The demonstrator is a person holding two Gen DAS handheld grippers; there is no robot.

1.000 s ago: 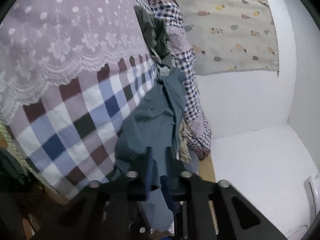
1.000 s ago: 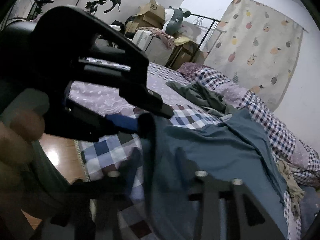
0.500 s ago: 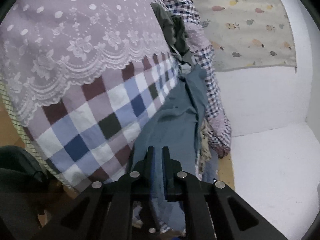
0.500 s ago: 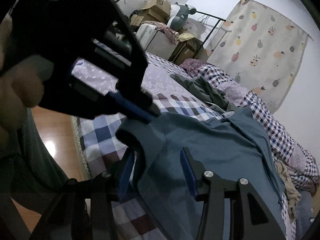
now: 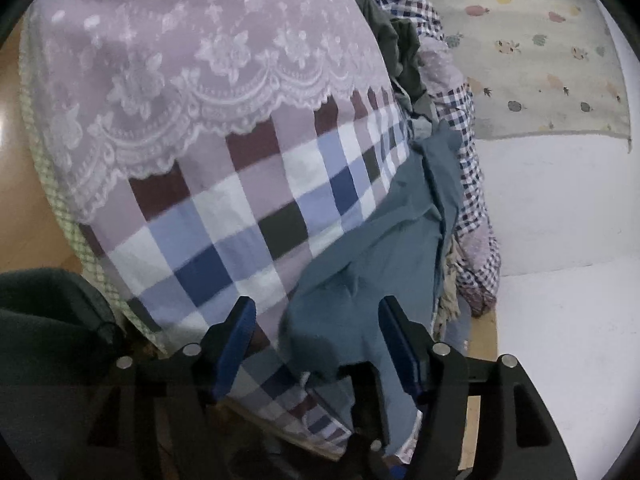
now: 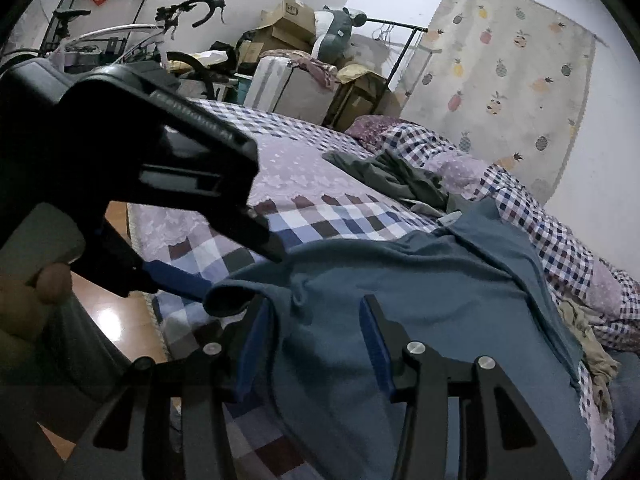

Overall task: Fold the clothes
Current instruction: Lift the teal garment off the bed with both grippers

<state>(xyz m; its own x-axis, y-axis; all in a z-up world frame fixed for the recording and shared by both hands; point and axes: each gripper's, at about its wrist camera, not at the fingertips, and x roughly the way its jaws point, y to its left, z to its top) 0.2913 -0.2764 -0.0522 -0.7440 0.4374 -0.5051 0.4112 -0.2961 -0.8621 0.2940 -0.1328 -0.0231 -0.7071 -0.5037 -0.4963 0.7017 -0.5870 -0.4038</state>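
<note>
The soft blue-grey shirt [image 6: 420, 312] hangs over the checked bed cover [image 5: 224, 232] edge. The left gripper [image 5: 316, 320] is opening around its rolled hem, pads off. The right gripper [image 6: 316, 320] is spread over the cloth.

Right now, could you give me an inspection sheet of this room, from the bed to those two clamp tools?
Surface: bed with checked cover and lilac lace throw.
Job's things: blue-grey garment spread at the bed's near edge.
Clutter: dark green garment, beige cloth.
Grippers: left gripper jaws opening, garment edge between them, not pinched; right gripper open over the garment.
Cables: nothing seen.
Surroundings: bicycle, cardboard boxes, pineapple curtain.
</note>
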